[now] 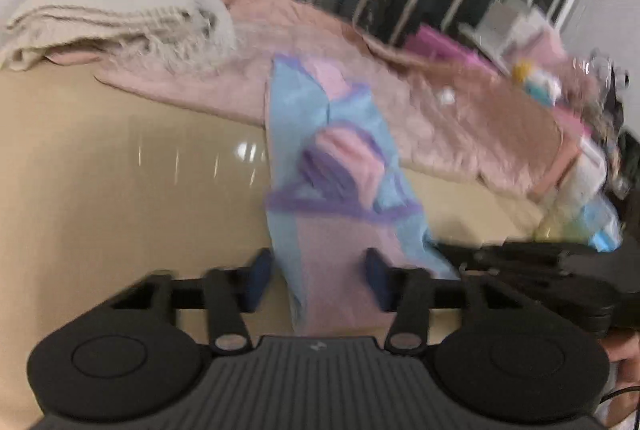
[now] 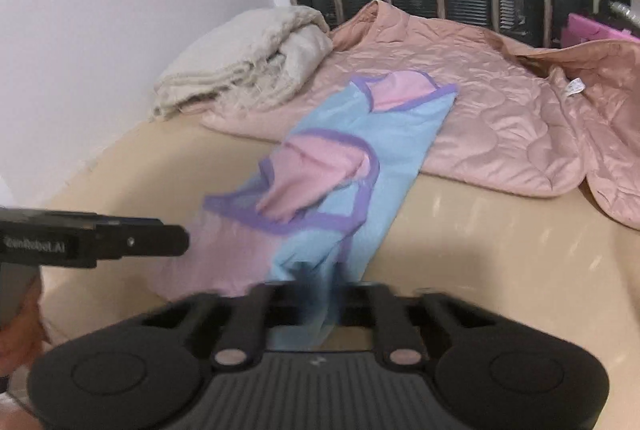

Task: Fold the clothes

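A small blue and pink garment with purple trim (image 1: pixel 336 165) lies stretched across the beige table, its far end on a pink quilted jacket. My left gripper (image 1: pixel 318 280) is open, its blue pads on either side of the garment's pink near end without closing on it. My right gripper (image 2: pixel 320 294) is shut on the garment's blue near edge (image 2: pixel 316 270), which bunches between the fingers. The garment (image 2: pixel 352 157) runs away from it toward the jacket. The left gripper's body (image 2: pixel 100 242) shows at the left of the right wrist view.
A pink quilted jacket (image 2: pixel 500 109) lies spread at the back of the table (image 2: pixel 500 250). A folded cream knitted blanket (image 2: pixel 244 65) sits at the back left by the white wall. Dark railings stand behind. Bags and clutter (image 1: pixel 568 165) crowd the right edge.
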A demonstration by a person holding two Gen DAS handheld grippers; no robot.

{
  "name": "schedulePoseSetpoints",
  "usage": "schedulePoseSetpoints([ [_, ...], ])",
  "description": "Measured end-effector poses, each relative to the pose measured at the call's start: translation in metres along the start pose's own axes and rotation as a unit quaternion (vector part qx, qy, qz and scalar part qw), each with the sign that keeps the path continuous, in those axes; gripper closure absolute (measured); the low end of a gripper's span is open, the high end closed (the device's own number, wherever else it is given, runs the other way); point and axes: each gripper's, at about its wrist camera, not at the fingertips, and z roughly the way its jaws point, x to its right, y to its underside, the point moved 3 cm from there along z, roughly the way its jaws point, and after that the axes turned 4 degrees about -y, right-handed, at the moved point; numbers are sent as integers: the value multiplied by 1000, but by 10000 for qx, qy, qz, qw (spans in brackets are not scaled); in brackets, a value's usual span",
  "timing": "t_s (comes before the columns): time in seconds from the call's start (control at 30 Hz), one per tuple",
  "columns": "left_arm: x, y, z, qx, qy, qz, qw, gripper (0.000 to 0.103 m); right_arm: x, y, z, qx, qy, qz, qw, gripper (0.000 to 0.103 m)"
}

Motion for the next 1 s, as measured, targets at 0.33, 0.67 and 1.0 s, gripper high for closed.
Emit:
schedulePoseSetpoints([
  [0.33,10,30,-47,4,62,270,9996,57,-23,35,-76,58,-1,-56,10000,76],
  [0.67,2,-21,19,-109,-13,-214,9997,93,15,-31,10,-62,24,187,9998,70],
  [1.0,-8,-33,29,43,400,-707,9967,98,22,-33,12,196,352,322,9987,102],
])
